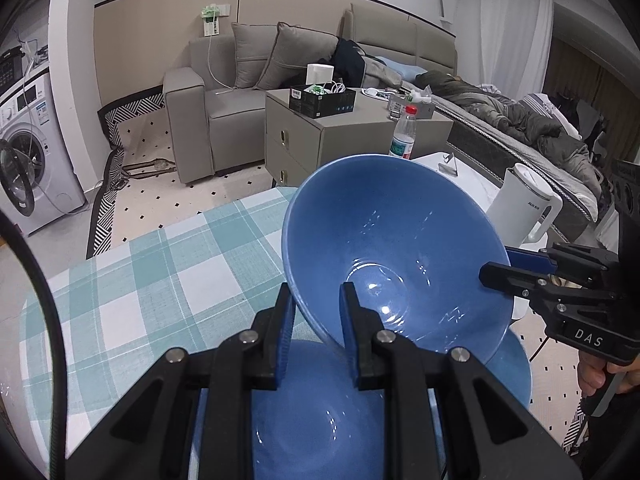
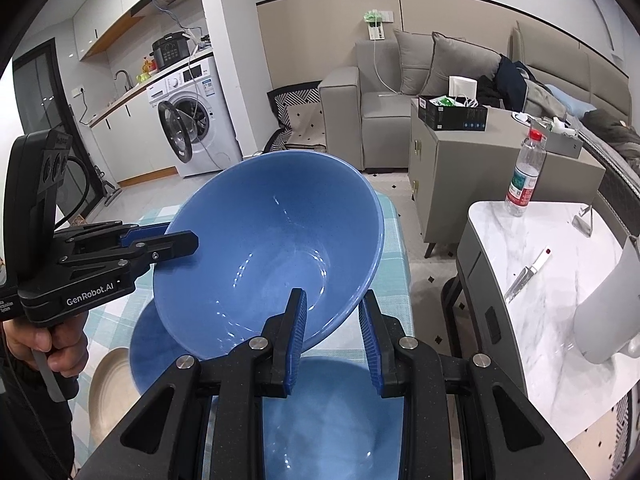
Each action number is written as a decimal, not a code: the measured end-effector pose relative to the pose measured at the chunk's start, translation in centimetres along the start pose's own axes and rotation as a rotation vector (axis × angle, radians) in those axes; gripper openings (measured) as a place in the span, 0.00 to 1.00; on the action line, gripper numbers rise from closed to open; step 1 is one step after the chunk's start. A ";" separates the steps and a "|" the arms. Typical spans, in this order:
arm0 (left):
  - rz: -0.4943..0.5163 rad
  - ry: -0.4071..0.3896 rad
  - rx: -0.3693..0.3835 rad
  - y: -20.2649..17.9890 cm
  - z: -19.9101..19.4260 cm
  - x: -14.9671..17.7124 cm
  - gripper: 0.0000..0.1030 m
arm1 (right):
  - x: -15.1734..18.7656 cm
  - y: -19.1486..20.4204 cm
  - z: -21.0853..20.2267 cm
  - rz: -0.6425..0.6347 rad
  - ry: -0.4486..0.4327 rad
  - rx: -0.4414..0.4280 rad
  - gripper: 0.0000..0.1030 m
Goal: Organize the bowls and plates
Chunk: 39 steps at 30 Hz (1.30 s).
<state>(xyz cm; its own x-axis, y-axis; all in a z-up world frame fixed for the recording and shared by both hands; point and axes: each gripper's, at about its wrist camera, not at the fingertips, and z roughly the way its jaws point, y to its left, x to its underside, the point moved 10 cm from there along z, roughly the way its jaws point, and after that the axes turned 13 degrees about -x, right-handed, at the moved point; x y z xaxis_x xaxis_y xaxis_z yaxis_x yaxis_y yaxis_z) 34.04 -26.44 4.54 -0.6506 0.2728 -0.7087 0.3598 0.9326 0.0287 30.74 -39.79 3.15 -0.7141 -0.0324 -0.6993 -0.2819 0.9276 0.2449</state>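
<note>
The left gripper (image 1: 314,312) is clamped on the rim of a large blue bowl (image 1: 392,248): one blue ribbed pad sits inside the wall and the other outside. The right gripper (image 2: 334,320) pinches the opposite side of the same rim in the same way, so the two tools carry the bowl between them. The bowl is in the air, tilted so that its opening faces the cameras, and it hangs just above a second blue bowl (image 2: 332,420) that lies under both grippers on the table. In the right wrist view, a blue plate (image 2: 146,344) shows under the lifted bowl, and a cream plate (image 2: 106,384) lies beside it, near the person's hand (image 2: 48,340).

The step in hand seems to be moving this bowl for stacking. To do it well, I think both hands must travel together and keep the same spacing, because each grip holds only a thin edge; if one hand pulls away, the rim can slip out. It would be better to bring the bowl level before it goes down, and to lower it slowly into the other bowl.

The bowls look like glazed ceramic, smooth and shiny, with a wide conical shape and a small flat bottom. Such a glaze is slippery and the material is brittle. The tablecloth (image 1: 160,264) is a checked woven fabric in teal and white, soft and matte.
</note>
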 end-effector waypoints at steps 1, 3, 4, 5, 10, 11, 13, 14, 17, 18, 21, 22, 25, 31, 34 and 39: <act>-0.003 -0.002 -0.002 0.1 -0.2 0.1 0.20 | 0.0 0.3 -0.2 -0.005 -0.003 -0.002 0.27; -0.005 -0.009 -0.008 0.3 -0.7 0.3 0.20 | 0.0 0.8 -0.4 -0.012 -0.008 -0.006 0.27; -0.008 -0.013 -0.011 0.4 -1.0 0.4 0.20 | 0.1 1.1 -0.5 -0.017 -0.010 -0.008 0.27; -0.012 -0.015 -0.013 0.6 -1.2 0.4 0.20 | 0.1 1.3 -0.6 -0.021 -0.013 -0.011 0.27; -0.030 -0.033 -0.027 1.3 -2.4 0.9 0.20 | 0.3 2.7 -1.1 -0.045 -0.024 -0.025 0.27; -0.035 -0.035 -0.030 1.4 -2.6 1.1 0.20 | 0.3 3.0 -1.1 -0.048 -0.025 -0.029 0.27; -0.039 -0.040 -0.039 1.7 -3.1 1.5 0.20 | 0.4 3.7 -1.2 -0.059 -0.025 -0.035 0.27; -0.041 -0.041 -0.042 1.8 -3.3 1.7 0.20 | 0.4 3.8 -1.2 -0.062 -0.026 -0.037 0.27; -0.049 -0.046 -0.051 2.2 -3.9 2.1 0.20 | 0.7 4.9 -1.3 -0.072 -0.028 -0.047 0.27; -0.052 -0.049 -0.055 2.3 -4.1 2.3 0.20 | 0.7 5.1 -1.4 -0.075 -0.028 -0.049 0.27; -0.062 -0.051 -0.062 2.7 -4.6 2.9 0.20 | 0.9 5.8 -1.4 -0.086 -0.029 -0.055 0.27; -0.066 -0.052 -0.064 2.9 -4.8 3.1 0.20 | 1.0 6.0 -1.3 -0.089 -0.028 -0.057 0.27; -0.075 -0.054 -0.073 3.3 -5.2 3.7 0.20 | 1.1 6.6 -1.3 -0.097 -0.026 -0.063 0.27; -0.098 -0.059 -0.082 4.0 -6.1 4.9 0.20 | 1.6 7.8 -1.2 -0.114 -0.024 -0.073 0.27; -0.106 -0.064 -0.092 4.3 -6.6 5.4 0.20 | 1.9 8.4 -1.2 -0.123 -0.022 -0.076 0.27; -0.118 -0.067 -0.111 4.7 -7.0 6.3 0.20 | 2.3 9.2 -1.2 -0.133 -0.023 -0.088 0.27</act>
<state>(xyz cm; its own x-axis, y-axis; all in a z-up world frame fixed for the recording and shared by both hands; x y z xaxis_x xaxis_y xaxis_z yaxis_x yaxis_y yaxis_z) 26.93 -18.73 5.19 -0.6368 0.1468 -0.7570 0.2049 0.9786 0.0174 25.76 -31.78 4.59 -0.6523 -0.1430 -0.7444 -0.4285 0.8796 0.2065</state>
